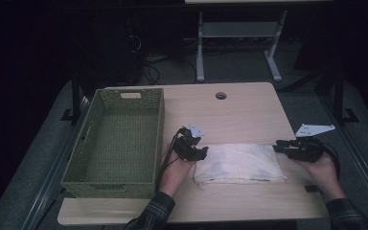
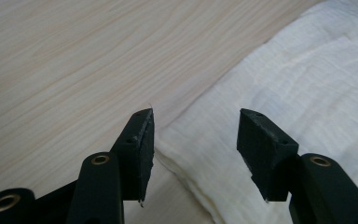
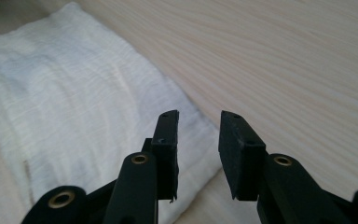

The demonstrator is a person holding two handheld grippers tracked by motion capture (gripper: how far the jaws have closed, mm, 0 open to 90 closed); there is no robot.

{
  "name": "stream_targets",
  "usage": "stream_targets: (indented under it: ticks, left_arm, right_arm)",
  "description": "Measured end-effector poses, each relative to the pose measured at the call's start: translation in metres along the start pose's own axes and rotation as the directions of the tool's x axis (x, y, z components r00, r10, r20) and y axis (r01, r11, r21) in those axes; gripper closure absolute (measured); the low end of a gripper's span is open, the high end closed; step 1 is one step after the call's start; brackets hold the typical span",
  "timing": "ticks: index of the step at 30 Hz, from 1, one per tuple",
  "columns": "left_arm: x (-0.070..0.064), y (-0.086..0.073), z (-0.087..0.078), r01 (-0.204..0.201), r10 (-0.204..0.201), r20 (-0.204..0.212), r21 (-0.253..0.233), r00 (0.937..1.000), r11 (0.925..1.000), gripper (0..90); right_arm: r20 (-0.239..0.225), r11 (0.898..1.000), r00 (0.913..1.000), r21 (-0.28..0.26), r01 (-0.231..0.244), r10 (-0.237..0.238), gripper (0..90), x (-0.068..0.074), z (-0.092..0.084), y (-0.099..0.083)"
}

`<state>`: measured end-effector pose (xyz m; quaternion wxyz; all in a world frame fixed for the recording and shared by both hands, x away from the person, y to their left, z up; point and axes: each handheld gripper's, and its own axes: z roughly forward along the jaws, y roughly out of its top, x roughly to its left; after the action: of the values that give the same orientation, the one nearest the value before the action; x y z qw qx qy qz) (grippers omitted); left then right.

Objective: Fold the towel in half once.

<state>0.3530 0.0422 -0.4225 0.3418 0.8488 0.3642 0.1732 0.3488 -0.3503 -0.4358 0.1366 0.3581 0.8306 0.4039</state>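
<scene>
folded cloth [image 1: 239, 163] between left claw [image 1: 202, 152] and right claw [image 1: 277, 146], both agape

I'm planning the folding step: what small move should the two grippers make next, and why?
Probably lower both and close on the folded white cloth. The left gripper and right gripper sit at its opposite short ends, jaws open with nothing between them, and the green basket stands empty beside it.

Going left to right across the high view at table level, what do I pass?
Green basket → left claw → folded white cloth → right claw.
</scene>
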Motion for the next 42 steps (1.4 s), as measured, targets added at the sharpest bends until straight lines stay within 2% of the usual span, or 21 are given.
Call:
stream_targets:
  ticks: [5,8,10,12,15,21,26,31,33,37,38,40,42]
  left_arm:
    - [0.006,0.001,0.008,0.008,-0.007,-0.010,0.017,0.9999,0.9998,45.8]
    - [0.011,0.002,0.012,0.014,-0.014,-0.021,0.018,0.9997,0.9997,45.8]
    - [0.013,0.003,0.014,0.016,-0.015,-0.031,0.019,0.9994,0.9997,45.8]
    - [0.015,0.003,0.016,0.018,-0.018,-0.036,0.020,0.9992,0.9996,45.8]
    - [0.018,0.004,0.019,0.017,-0.016,-0.045,0.021,0.9989,0.9996,45.9]
    - [0.022,0.005,0.023,0.019,-0.018,-0.053,0.025,0.9984,0.9995,46.1]
    - [0.025,0.004,0.026,0.018,-0.016,-0.053,0.037,0.9985,0.9992,47.0]
    - [0.026,0.001,0.035,0.027,-0.024,-0.039,0.062,0.9989,0.9977,48.6]
    - [0.026,0.000,0.038,0.030,-0.028,-0.030,0.079,0.9992,0.9964,49.3]
    - [0.025,-0.002,0.044,0.026,-0.024,-0.018,0.113,0.9995,0.9933,57.5]
    - [0.024,-0.003,0.045,0.022,-0.021,-0.014,0.123,0.9997,0.9922,62.5]
    - [0.023,-0.003,0.047,0.010,-0.010,-0.001,0.136,0.9999,0.9906,71.9]
    - [0.020,-0.003,0.047,-0.010,0.011,-0.008,0.141,0.9999,0.9899,80.4]
  right_arm:
    - [0.022,1.000,0.9995,0.016,-0.025,0.025,67.6,-0.014,0.010,0.000]
    - [0.017,0.999,0.9987,0.022,-0.049,0.049,67.7,-0.023,0.018,0.000]
    - [0.016,0.998,0.9988,0.030,-0.046,0.046,67.9,-0.026,0.024,-0.001]
    - [0.013,0.998,0.9985,0.043,-0.053,0.053,68.1,-0.027,0.028,0.000]
    - [0.015,0.997,0.9992,0.068,-0.037,0.036,69.0,-0.028,0.037,-0.002]
    - [0.007,0.993,0.9991,0.109,-0.043,0.042,71.9,-0.027,0.044,-0.007]
    - [-0.024,0.995,0.9990,0.095,-0.035,0.037,82.4,-0.027,0.044,-0.010]
    - [-0.026,0.995,0.9986,0.093,-0.044,0.046,83.7,-0.027,0.044,-0.011]
    - [-0.022,0.995,0.9991,0.090,-0.034,0.036,83.9,-0.026,0.044,-0.011]
    - [-0.015,0.995,0.9994,0.096,-0.029,0.031,84.7,-0.025,0.044,-0.010]
    - [-0.012,0.996,0.9998,0.093,-0.013,0.015,85.1,-0.025,0.044,-0.010]
    - [-0.005,0.995,0.9999,0.100,-0.014,0.014,85.8,-0.023,0.044,-0.009]
    - [0.001,0.994,1.0000,0.105,-0.008,0.008,86.5,-0.022,0.044,-0.009]
